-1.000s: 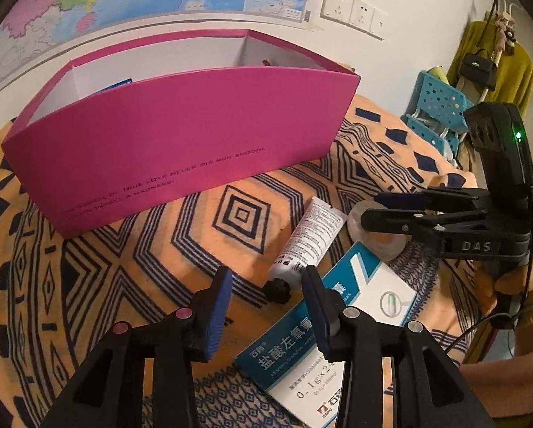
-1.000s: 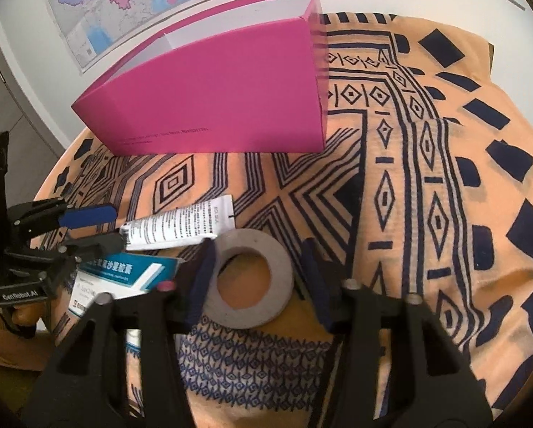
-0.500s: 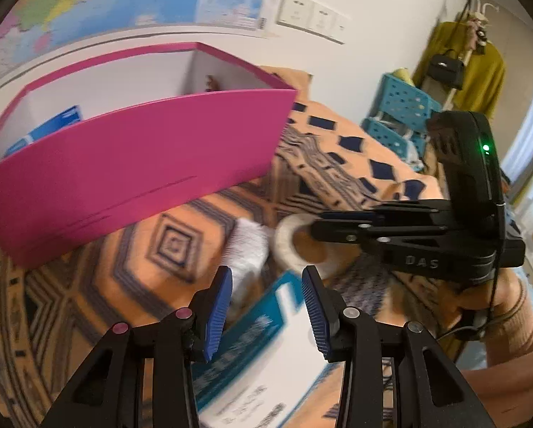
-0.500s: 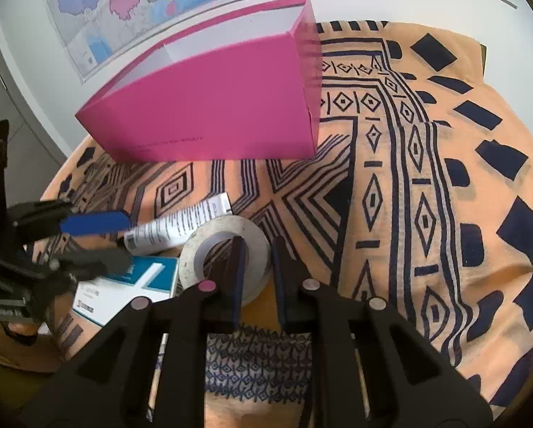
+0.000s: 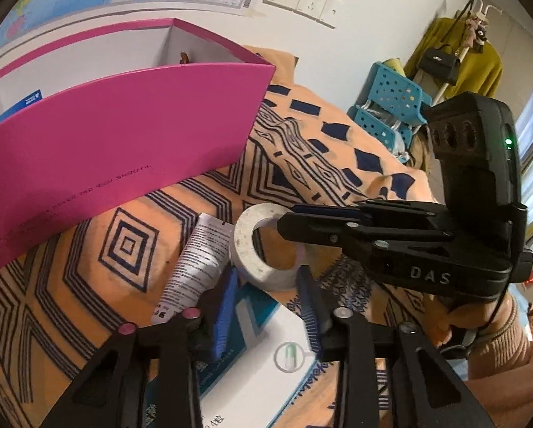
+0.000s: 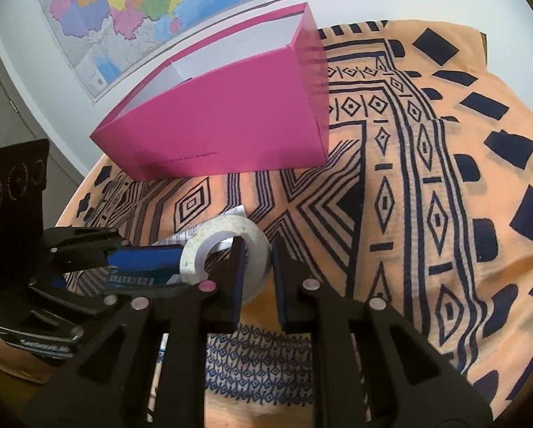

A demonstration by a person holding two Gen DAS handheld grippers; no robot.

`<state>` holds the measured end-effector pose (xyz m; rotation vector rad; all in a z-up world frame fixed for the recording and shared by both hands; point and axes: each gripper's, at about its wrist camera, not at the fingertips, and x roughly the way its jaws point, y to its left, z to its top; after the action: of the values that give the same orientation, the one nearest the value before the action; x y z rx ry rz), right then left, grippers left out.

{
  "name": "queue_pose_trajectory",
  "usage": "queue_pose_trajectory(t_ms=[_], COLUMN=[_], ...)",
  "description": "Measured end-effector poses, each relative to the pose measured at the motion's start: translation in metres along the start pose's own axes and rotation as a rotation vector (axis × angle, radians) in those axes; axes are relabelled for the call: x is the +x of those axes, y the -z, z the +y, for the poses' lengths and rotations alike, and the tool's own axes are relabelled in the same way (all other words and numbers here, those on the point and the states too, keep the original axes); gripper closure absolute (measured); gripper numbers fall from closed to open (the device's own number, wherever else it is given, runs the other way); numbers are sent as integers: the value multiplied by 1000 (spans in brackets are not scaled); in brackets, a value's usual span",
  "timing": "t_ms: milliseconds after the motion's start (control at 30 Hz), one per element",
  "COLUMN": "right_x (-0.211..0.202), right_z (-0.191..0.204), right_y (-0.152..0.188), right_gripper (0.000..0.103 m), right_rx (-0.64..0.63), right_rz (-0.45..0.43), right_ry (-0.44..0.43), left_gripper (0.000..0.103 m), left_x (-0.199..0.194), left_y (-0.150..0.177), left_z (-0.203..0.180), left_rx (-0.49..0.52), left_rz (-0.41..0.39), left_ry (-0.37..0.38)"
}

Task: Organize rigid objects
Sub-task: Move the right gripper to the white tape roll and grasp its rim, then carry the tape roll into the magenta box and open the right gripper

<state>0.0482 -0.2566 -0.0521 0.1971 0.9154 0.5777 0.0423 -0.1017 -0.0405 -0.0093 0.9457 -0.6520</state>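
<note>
The right tool (image 6: 257, 274) pinched the rim of the tape roll (image 6: 255, 235), tilted up off the patterned cloth (image 6: 427, 178). The left tool (image 5: 266, 306) was closing around the medicine box (image 5: 262, 353), beside the white tube (image 5: 198, 260). Only the left view looked inside the pink box (image 5: 123, 142), showing a blue packet (image 5: 29, 100).

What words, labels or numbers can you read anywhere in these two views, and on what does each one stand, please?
"DAS": on the body of the right hand-held gripper.
"…NEVER DID RUN SMOOTH.": small dark line low on the pink box; its start is too faint to read.
Blue-and-white medicine box: Chinese characters, blurred, unreadable.
White tube: fine print, too small.
Wall map: labels too small.
Tape roll: no text visible.
</note>
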Motion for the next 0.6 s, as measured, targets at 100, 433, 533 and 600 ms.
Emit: queue_pose_trajectory(t_ms=[100,433,533,600], right_x=[1,-8,-11,-13], right_z=[1,4,6,7], right_y=[1,-2,-5,-7], right_gripper=[86,86,86,86], right_rx=[0,-16,-22,-29], right_rz=[-2,-36,-49,-57], right_ry=[4,3,5,8], left_gripper=[75,76,76,76], left_x=[0,-9,-13,-15], left_y=[-1,-4,-6,-7], left_z=[2,-5,-6,-6], left_rx=[-8,16,19,20], left_rz=[-1,-34,-47,-54], left_ry=[-10,-31,-32,-31])
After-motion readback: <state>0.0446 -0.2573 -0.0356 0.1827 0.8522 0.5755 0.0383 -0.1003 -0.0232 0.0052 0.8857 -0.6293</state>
